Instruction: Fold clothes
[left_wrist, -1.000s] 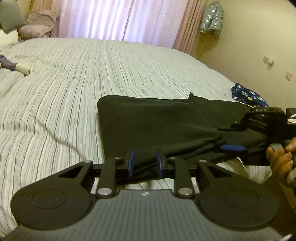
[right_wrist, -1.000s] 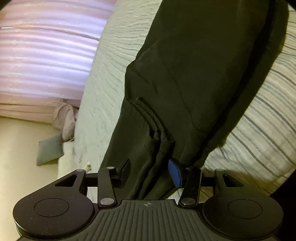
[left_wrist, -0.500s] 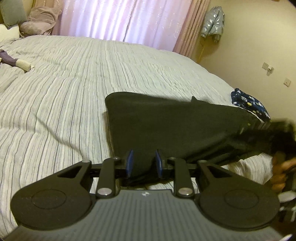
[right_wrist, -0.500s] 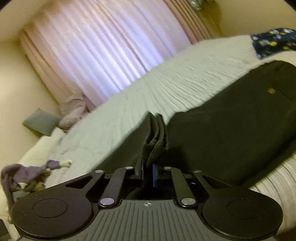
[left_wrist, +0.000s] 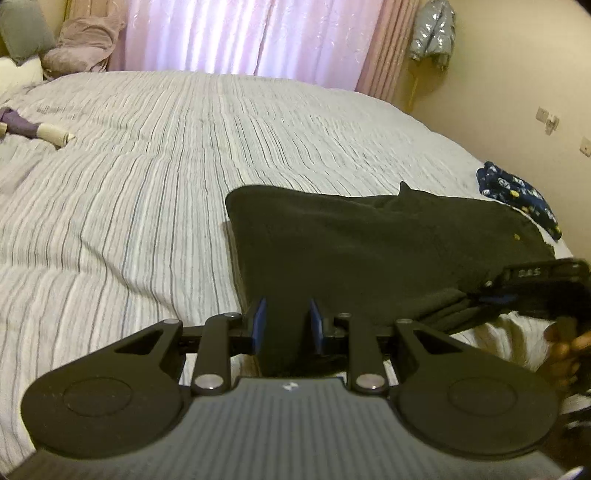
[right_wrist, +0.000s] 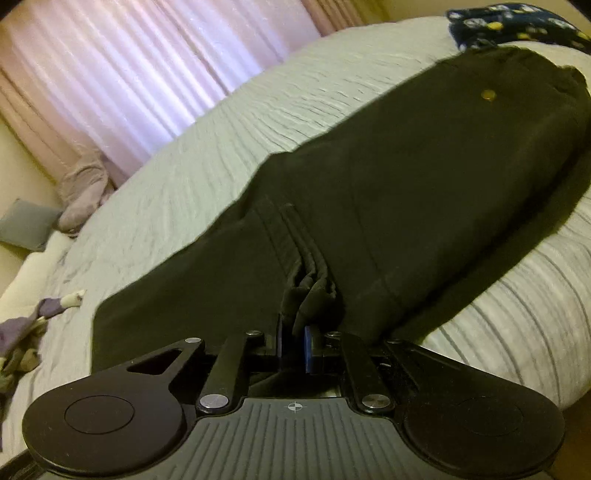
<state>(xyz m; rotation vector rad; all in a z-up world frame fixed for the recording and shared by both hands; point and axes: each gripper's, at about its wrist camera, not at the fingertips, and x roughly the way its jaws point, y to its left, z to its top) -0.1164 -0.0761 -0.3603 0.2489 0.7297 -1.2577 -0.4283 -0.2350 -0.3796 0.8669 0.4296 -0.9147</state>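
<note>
Black trousers (left_wrist: 369, 251) lie folded lengthwise on the striped bedspread (left_wrist: 147, 184), near the bed's front edge, one end towards the navy patterned garment (left_wrist: 517, 199).

Left gripper (left_wrist: 286, 325): jaws narrowly apart, blue pads (left_wrist: 260, 321) on either side of a black fold of the trousers at the near corner. Cloth fills the gap between them; the pads appear to press it.

Right gripper (right_wrist: 293, 345): jaws nearly together and opening slightly, with a bunched stack of trouser edges pinched between the pads and standing up just beyond them (several layers visible). In the left wrist view the right gripper (left_wrist: 491, 295) shows at the far right, blurred, at the trousers' front edge, with a hand (left_wrist: 565, 343) on its handle.

Background: pink curtains (left_wrist: 240, 37), pillows (left_wrist: 81, 48) at the bed's head, a purple garment (left_wrist: 22, 127) well apart on the left side of the bed.
</note>
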